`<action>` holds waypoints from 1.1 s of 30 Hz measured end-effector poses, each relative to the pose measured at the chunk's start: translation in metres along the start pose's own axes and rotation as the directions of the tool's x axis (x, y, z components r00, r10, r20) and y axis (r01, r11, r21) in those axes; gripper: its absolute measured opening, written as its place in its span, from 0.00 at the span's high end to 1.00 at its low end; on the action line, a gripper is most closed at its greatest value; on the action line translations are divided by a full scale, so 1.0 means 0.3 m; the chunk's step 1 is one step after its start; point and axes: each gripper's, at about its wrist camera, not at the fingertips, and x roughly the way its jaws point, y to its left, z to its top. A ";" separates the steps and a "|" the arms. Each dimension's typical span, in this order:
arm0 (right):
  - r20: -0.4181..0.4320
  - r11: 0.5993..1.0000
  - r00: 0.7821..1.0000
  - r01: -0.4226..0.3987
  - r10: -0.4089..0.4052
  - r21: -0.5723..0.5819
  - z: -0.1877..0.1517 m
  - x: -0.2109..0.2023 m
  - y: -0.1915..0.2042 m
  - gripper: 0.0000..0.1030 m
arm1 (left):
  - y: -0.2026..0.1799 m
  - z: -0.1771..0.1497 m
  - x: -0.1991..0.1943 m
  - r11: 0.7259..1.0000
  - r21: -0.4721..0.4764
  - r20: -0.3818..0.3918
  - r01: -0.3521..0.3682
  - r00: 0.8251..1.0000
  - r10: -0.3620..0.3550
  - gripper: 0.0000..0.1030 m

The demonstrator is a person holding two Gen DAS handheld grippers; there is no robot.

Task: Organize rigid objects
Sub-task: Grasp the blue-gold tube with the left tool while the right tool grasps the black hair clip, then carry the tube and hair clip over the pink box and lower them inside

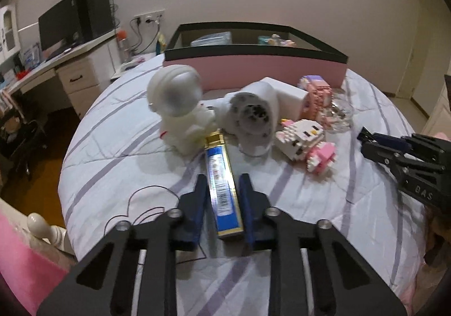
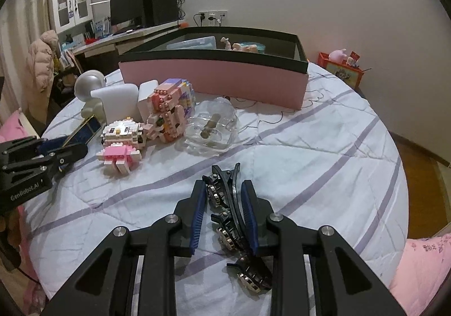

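My left gripper is shut on a long blue and gold carton, which points away toward a white astronaut figure and a white round-fronted device. My right gripper is shut on a black hair clip with shiny studs, low over the striped bed cover. A white and pink block cat, a pink block figure and a clear glass dish lie between the grippers. Behind them stands a pink storage box with a black rim; several small items show inside.
A thin black cord loops over the cover near the left gripper. A desk with a monitor stands to the left beyond the bed edge. A white bedpost and pink bedding sit at the near corners.
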 end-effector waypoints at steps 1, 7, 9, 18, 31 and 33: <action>0.005 1.000 1.000 0.005 -0.005 -0.003 -0.002 -0.002 0.002 0.79 | 0.001 0.000 -0.004 1.000 -0.002 0.000 0.010 1.000 -0.010 0.83; 0.024 1.000 1.000 0.016 -0.016 -0.010 -0.002 -0.022 0.008 0.79 | 0.034 -0.004 -0.023 0.994 -0.055 0.018 0.098 0.995 -0.097 0.85; 0.032 1.000 0.999 -0.001 0.001 0.002 0.003 -0.032 0.003 0.79 | 0.041 -0.009 -0.030 0.992 -0.068 0.024 0.104 0.994 -0.102 0.85; 0.067 0.999 0.997 -0.036 0.034 0.028 0.061 -0.061 -0.014 0.79 | 0.040 0.003 -0.071 0.992 -0.062 0.044 0.114 0.993 -0.111 0.85; 0.073 0.997 0.997 -0.041 0.036 0.066 0.080 -0.048 -0.048 0.79 | 0.033 0.037 -0.095 0.995 -0.045 0.064 0.090 0.994 -0.087 0.85; 0.078 0.997 0.996 -0.042 0.037 0.068 0.093 -0.052 -0.056 0.79 | 0.036 0.052 -0.099 0.995 -0.041 0.071 0.093 0.993 -0.090 0.85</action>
